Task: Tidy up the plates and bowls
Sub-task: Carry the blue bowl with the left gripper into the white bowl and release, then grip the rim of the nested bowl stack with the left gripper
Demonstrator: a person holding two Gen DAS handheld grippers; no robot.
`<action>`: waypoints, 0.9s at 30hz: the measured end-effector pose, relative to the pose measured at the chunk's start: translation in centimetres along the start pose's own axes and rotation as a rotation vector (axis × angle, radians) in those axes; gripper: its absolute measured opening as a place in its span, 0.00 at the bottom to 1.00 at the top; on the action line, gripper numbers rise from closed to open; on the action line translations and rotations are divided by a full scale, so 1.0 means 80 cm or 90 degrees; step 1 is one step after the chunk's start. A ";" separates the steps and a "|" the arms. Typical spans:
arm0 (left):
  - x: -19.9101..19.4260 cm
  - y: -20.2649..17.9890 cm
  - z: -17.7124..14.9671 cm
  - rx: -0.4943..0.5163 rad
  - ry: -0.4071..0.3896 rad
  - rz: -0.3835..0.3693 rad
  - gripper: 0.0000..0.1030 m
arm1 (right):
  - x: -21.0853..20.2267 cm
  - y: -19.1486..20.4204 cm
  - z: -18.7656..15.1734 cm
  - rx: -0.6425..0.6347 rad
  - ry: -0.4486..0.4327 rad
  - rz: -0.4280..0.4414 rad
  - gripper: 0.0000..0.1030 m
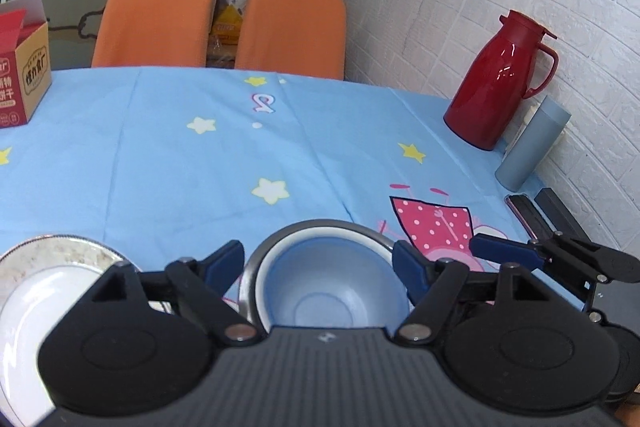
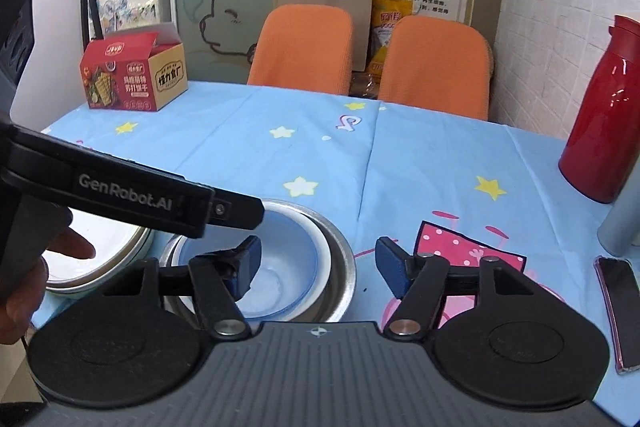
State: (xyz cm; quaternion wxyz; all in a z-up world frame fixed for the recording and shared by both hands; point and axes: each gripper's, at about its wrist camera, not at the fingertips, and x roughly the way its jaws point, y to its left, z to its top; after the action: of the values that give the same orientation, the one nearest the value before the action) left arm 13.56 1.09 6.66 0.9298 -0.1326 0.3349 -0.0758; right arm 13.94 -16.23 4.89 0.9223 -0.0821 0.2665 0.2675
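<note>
Left wrist view puts the blue bowl (image 1: 332,287), nested inside a steel bowl (image 1: 256,267), at lower centre of the frame, squarely between the spread jaws of the left gripper (image 1: 320,267), which are open and hold nothing. A white plate (image 1: 36,291) lies at lower left, just beside the bowls on the blue-clothed surface (image 1: 200,167). Right wrist view shows the right gripper (image 2: 318,265) also open and empty, with the nested bowls (image 2: 292,251) offset to the left of its gap: only the left fingertip hangs over the blue bowl, the right one over bare cloth. Being round, the bowls offer no long axis to align with. The left gripper looks better centred for a grasp; the right would first need shifting left.
</note>
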 end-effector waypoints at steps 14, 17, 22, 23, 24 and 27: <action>0.012 0.016 -0.024 0.002 -0.012 0.061 0.73 | 0.001 0.004 -0.044 0.107 -0.039 -0.045 1.00; 0.023 0.020 -0.020 0.006 0.005 0.069 0.73 | 0.016 0.003 -0.039 0.104 -0.026 -0.042 1.00; 0.050 0.023 -0.013 0.051 0.055 0.056 0.73 | 0.047 0.001 -0.040 0.105 0.012 -0.035 1.00; 0.055 0.023 -0.011 0.067 0.066 0.052 0.73 | 0.052 0.000 -0.040 0.107 0.020 -0.034 1.00; 0.062 0.024 -0.009 0.082 0.079 0.046 0.73 | 0.056 -0.001 -0.041 0.109 0.025 -0.031 1.00; 0.082 0.030 -0.002 0.096 0.124 0.020 0.73 | 0.067 -0.003 -0.043 0.113 0.041 -0.029 1.00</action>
State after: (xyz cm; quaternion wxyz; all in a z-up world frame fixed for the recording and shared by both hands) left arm 18.61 1.81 1.87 0.9014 -0.0490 0.4188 -0.0990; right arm 16.38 -15.04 -0.88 0.9228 -0.0144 0.3166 0.2192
